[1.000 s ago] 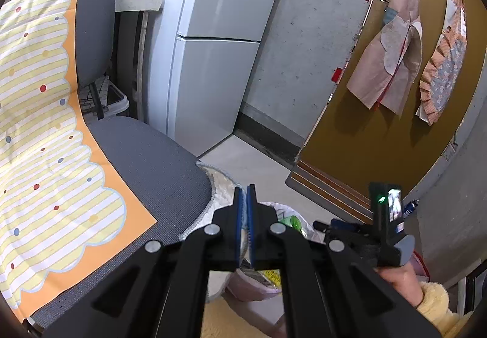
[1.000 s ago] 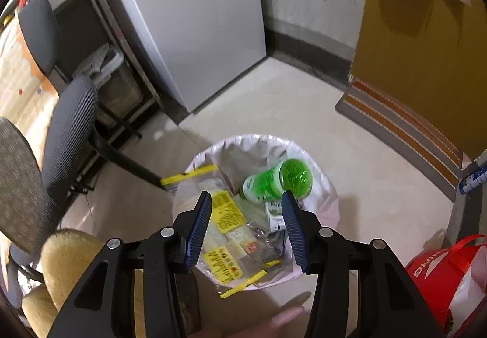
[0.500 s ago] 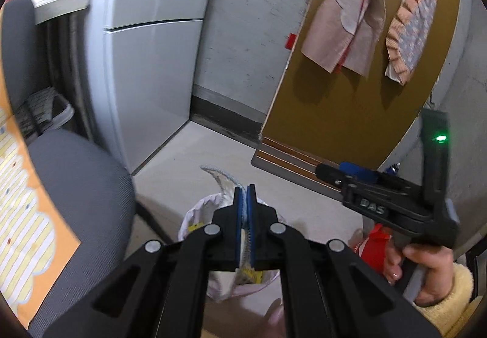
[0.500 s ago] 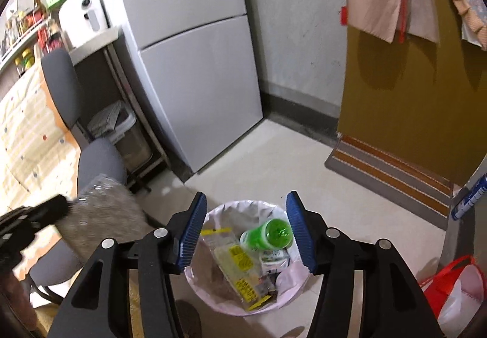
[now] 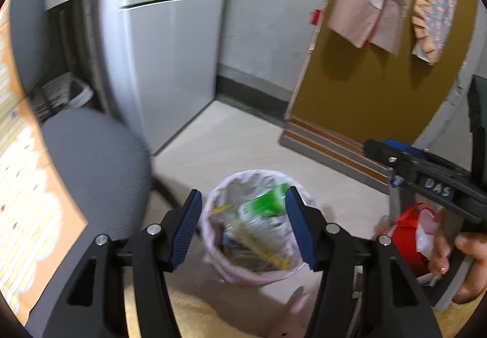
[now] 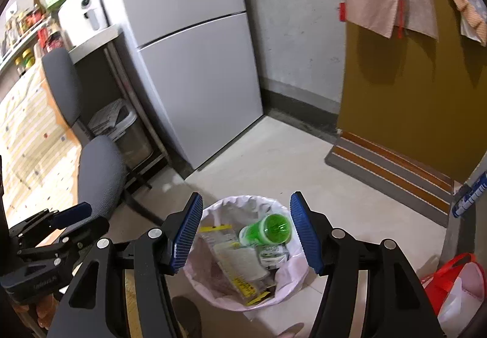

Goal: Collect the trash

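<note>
A trash bin with a pale pink liner [image 5: 275,272] [image 6: 289,277] stands on the floor, holding a green plastic bottle [image 5: 264,202] [image 6: 268,231], yellow-labelled wrappers [image 6: 237,265] and a small carton. My left gripper [image 5: 243,227] is open and empty, above the bin. My right gripper [image 6: 246,231] is open and empty, also above the bin. The right gripper shows at the right of the left wrist view [image 5: 426,167]; the left gripper shows at the lower left of the right wrist view [image 6: 51,231].
A grey office chair [image 5: 91,173] [image 6: 97,170] with a striped cloth stands left of the bin. A white fridge [image 6: 194,70] is behind, a brown door [image 6: 417,88] with a striped mat to the right. A red bag [image 6: 453,286] lies at lower right.
My left gripper has opened from fully shut and has swung right and down over the bin. The right gripper has pulled up and back, staying open.
</note>
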